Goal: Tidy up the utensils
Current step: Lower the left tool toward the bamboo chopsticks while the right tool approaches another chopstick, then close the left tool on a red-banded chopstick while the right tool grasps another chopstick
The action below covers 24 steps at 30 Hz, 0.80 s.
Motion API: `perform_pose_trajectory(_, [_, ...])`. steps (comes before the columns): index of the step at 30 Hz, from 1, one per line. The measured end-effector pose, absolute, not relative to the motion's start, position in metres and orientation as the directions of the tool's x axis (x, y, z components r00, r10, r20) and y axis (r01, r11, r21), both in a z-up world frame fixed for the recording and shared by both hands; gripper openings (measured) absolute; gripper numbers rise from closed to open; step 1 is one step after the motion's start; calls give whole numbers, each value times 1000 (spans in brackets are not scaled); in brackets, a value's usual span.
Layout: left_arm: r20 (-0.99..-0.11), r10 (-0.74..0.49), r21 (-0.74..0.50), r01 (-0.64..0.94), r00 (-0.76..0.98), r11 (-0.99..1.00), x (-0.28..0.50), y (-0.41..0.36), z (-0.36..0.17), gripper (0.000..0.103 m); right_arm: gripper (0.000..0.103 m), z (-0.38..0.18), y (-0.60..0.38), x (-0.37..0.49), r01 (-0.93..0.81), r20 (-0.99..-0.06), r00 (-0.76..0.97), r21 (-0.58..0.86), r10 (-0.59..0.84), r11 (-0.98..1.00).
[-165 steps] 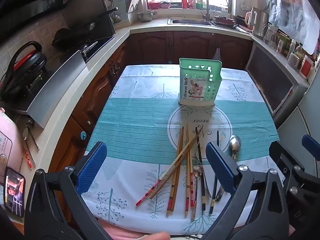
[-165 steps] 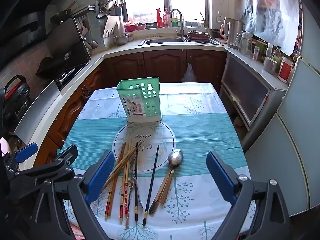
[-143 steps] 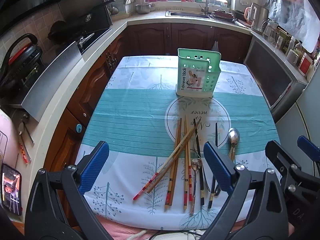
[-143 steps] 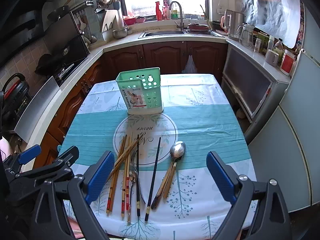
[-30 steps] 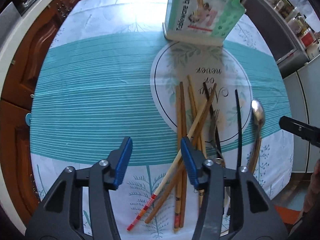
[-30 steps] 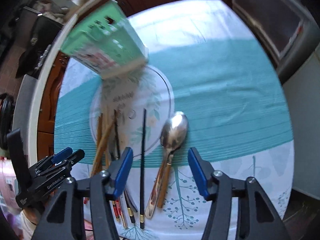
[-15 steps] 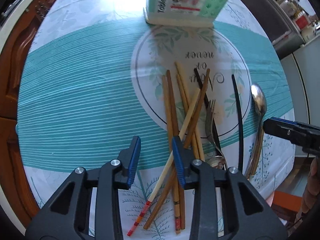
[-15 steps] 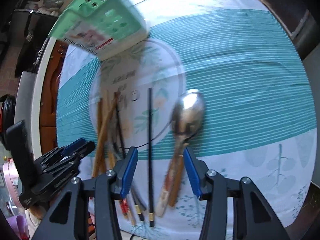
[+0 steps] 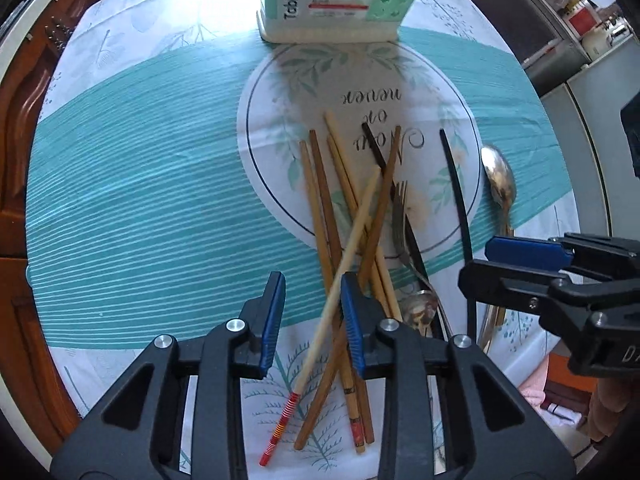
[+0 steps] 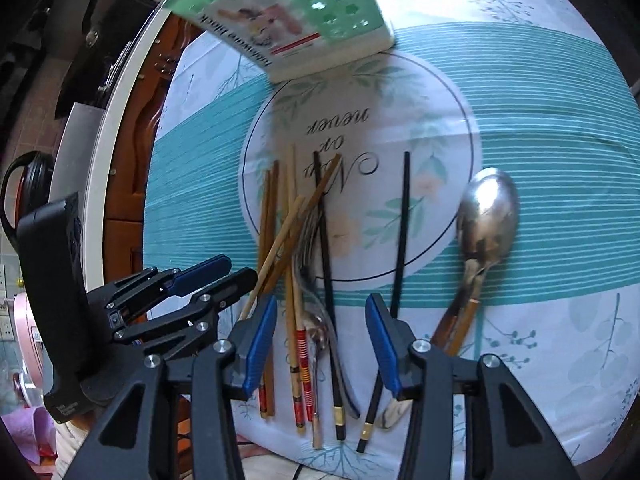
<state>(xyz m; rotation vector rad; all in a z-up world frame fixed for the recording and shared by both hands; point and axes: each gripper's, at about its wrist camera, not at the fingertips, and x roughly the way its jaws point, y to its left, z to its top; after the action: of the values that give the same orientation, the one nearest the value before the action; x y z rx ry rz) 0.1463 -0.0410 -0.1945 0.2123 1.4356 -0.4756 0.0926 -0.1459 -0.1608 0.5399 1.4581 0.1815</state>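
left gripper point(image 9: 312, 316) jaws apart, straddling pale chopstick point(image 9: 344, 256) atop crossed pile mid-table; right gripper point(image 10: 321, 342) apart over handle ends, nothing clamped. light, stiff, slick, likely to roll; best pinched mid-shaft. near table edge point(image 10: 440, 456) tight, room open toward green caddy point(image 9: 344, 0)

The right gripper point(image 10: 322, 344) hangs with jaws parted over a pile of chopsticks point(image 10: 294, 276) on the patterned surface point(image 10: 560, 128). A large spoon point(image 10: 486, 216) lies further right, the green holder point(image 10: 288, 12) beyond. The left gripper point(image 10: 224, 276) sits beside the pile, jaws narrowly apart.
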Motion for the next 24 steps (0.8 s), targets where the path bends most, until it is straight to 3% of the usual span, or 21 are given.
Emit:
perform_pose_trajectory(7, [-983,-176,-135,443,55,886,150,-45,-206,23,46,-164,-141,89,193,-886,107,463,451,865])
perform_pose_trajectory(12, [-981,-190,-152,448,41,881,155,-46,-211,6,40,-165,-134,91,193,-880,100,475,464,859])
perform_pose_trajectory(24, [-975,-208,-170,327,83,930,157,2,-200,3,37,-168,-115,98,190,-862,87,507,500,841])
